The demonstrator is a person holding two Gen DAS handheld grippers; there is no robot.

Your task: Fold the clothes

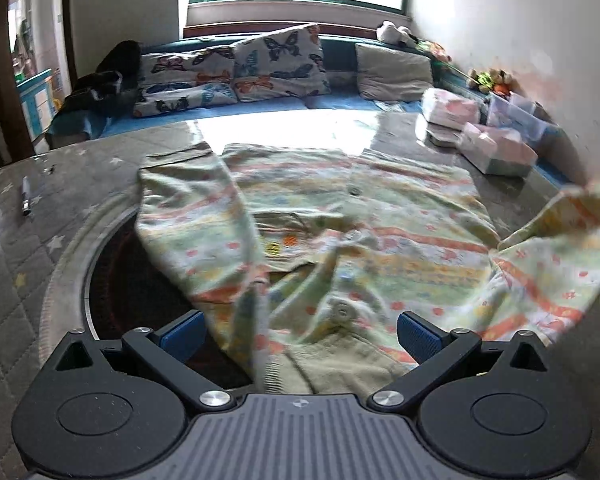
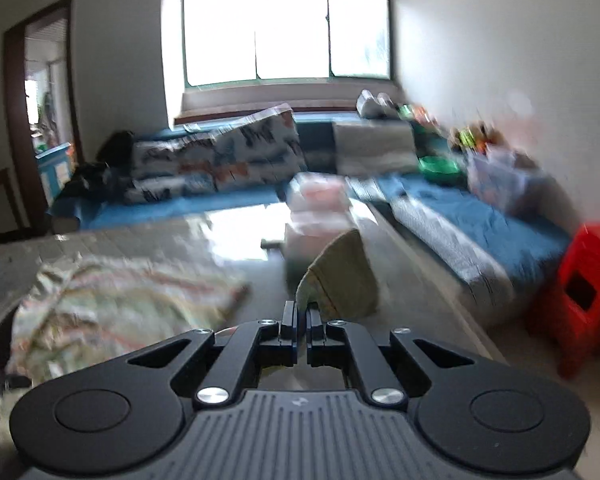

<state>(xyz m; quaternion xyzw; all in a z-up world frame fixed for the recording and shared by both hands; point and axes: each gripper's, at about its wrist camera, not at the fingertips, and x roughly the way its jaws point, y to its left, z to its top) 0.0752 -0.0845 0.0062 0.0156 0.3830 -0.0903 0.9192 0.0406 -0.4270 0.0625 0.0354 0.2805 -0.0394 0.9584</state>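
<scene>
Left tongs [image 1: 300, 334]: jaws spread wide, blue pads [image 1: 416, 338] to either side of the fabric, gripping nothing. Patterned cardigan [image 1: 340, 232]: pale green with orange and yellow bands, buttoned front up, lying on the counter [image 1: 20, 248] directly ahead of and partly between the left tongs; its collar end is nearest them, one sleeve is folded across the body ahead and to the left, and the other sleeve [image 1: 560, 248] rises off the counter far to the right. Right tongs [image 2: 302, 316]: jaws closed together on the sleeve cuff [image 2: 340, 276], which stands up just beyond the tips; the rest of the cardigan lies low to their left, blurred. Pen [image 1: 26, 196]: on the counter, well left of the left tongs. Butterfly cushions [image 1: 276, 64]: on the blue sofa beyond the counter. Wrapped packs [image 1: 496, 148]: ahead right, at the counter's far edge. Red stool [image 2: 580, 296]: right of the right tongs.
</scene>
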